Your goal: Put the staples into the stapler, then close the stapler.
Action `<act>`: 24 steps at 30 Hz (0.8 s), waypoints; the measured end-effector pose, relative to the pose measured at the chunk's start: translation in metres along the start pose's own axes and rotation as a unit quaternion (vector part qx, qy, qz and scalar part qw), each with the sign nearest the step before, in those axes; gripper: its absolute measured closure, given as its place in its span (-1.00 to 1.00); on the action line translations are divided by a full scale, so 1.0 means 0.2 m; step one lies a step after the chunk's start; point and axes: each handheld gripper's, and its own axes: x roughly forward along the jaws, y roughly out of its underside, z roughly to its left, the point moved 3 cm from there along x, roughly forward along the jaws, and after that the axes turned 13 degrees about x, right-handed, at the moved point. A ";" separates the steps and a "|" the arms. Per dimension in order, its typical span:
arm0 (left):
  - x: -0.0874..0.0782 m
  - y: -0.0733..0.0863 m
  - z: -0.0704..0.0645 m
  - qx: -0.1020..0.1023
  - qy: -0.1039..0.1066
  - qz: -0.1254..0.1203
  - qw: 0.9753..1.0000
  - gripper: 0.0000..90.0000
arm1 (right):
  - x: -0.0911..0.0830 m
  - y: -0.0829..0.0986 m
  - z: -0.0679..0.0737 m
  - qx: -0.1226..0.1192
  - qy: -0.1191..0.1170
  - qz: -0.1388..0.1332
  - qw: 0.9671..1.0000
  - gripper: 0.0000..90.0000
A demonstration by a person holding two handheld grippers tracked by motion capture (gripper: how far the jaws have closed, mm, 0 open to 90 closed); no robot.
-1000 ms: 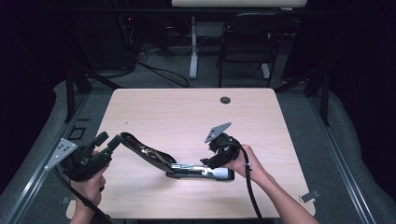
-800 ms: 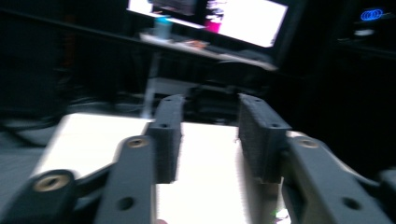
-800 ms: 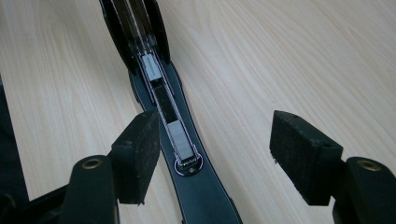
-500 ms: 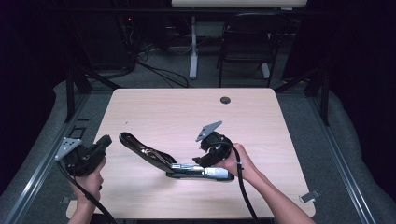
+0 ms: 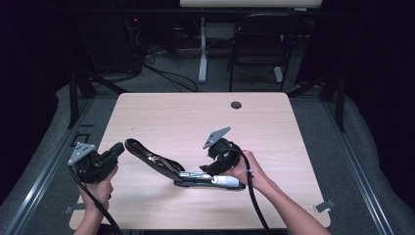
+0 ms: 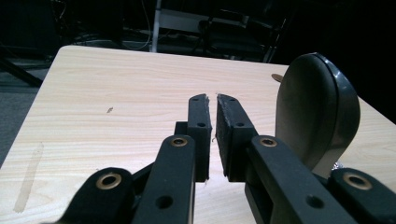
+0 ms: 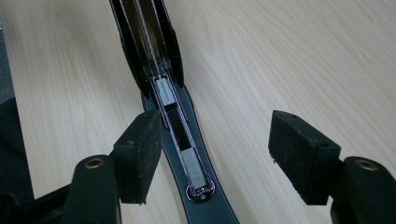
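Over the opened stapler (image 7: 173, 116), right gripper (image 7: 215, 154) jaws apart; left gripper (image 6: 213, 135) jaws together

Not spotting any readable text, brand, number or sign anywhere. Looking over the opened stapler (image 7: 173, 116) up close and finding bare metal and black plastic, no lettering. Same with the black gripper jaws and the wooden table (image 5: 195, 117): no labels showing. Anything printed on the gear behind the table is sitting too dark to read.
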 end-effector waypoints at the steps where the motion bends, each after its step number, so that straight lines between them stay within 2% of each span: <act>1: 0.00 0.00 0.00 -0.002 0.002 0.001 1.000 0.89 | 0.00 0.00 0.01 0.000 0.001 -0.001 1.000 -0.22; 5: 0.01 0.00 -0.01 0.002 0.008 0.004 1.000 0.95 | 0.01 -0.01 0.03 -0.006 0.000 0.002 1.000 -0.20; 14: 0.03 -0.01 -0.05 0.011 0.023 0.006 1.000 1.00 | 0.00 -0.03 0.03 0.001 0.002 -0.010 1.000 -0.15; 18: 0.04 -0.01 -0.08 0.021 0.035 0.004 0.999 1.00 | 0.00 -0.06 0.04 0.003 0.002 -0.022 1.000 0.02; 24: 0.05 -0.02 -0.09 0.021 0.040 -0.003 0.999 1.00 | 0.00 -0.11 0.08 -0.011 -0.011 -0.030 0.999 0.50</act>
